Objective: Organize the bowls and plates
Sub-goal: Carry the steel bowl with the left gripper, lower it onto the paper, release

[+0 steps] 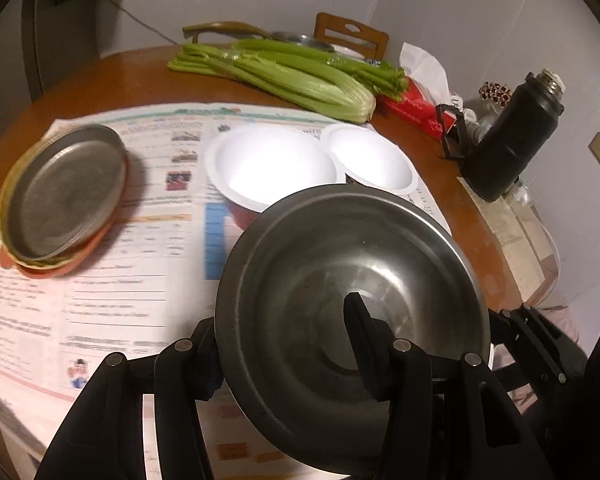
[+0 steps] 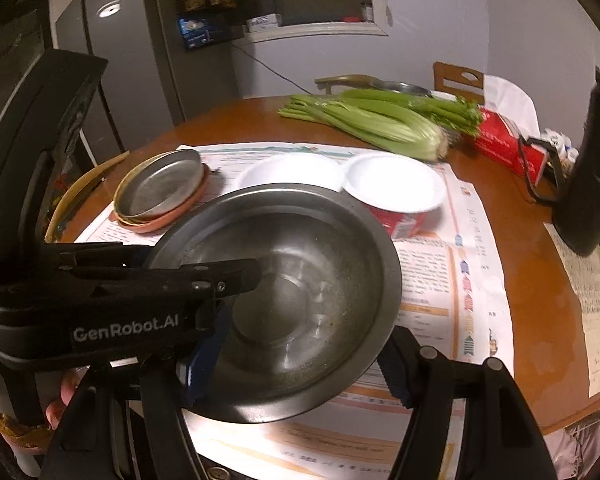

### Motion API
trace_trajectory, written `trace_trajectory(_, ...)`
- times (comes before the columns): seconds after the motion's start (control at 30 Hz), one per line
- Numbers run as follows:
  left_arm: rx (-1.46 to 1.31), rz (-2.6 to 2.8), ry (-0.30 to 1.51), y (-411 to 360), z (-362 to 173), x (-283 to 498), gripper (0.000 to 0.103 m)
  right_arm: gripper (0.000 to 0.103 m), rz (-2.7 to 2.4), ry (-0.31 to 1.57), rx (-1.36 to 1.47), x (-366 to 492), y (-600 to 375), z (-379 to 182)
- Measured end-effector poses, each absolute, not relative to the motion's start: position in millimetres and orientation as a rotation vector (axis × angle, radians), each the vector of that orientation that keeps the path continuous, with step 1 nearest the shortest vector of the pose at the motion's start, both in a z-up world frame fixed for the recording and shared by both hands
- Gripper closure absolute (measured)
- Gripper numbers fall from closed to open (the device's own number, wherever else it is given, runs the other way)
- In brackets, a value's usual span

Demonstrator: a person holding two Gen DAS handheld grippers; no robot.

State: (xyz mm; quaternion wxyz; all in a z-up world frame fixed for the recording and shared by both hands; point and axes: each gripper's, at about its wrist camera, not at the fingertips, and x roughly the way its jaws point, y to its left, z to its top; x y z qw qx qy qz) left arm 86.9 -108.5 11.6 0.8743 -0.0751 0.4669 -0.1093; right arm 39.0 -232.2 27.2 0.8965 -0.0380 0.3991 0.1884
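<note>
Three groups on the newspaper [image 1: 140, 248], L to R: far left, steel plate [image 1: 64, 192] stacked on flat orange ones; middle, two white-lined red bowls [image 1: 268, 164] [image 1: 374, 158] touching rim to rim; nearest the camera, right of centre, the steel bowl [image 1: 300, 260], tilted and apparently lifted off the paper. Left gripper [image 1: 284, 344] is clamped across the bowl's wall, one finger inside and one outside below the rim. Right gripper [image 2: 300, 372] sits at the bowl's near edge with jaws wide; can't tell whether its pads actually press. Handling guess: thin stainless, light, stiff, won't break but slick, so a one-point rim pinch can let it swing or slide. Best hold is the rolled rim, ideally two opposite points. White bowls look breakable, so set it down gently near them.
</note>
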Motion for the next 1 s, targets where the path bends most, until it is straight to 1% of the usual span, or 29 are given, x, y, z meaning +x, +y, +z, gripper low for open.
trace_trajectory(0.23,-0.197,-0.214,0.960,-77,12,74,0.049,0.034,0.417,0.819,-0.114,32,-203,30)
trace_trajectory(0.5,-0.201,-0.171,0.976,-56,-1,68,0.049,0.034,0.434,0.862,-0.150,35,-176,18)
trace_trajectory(1.0,-0.180,-0.133,1.022,-57,-20,77,0.049,0.034,0.448,0.894,-0.148,43,-174,-4)
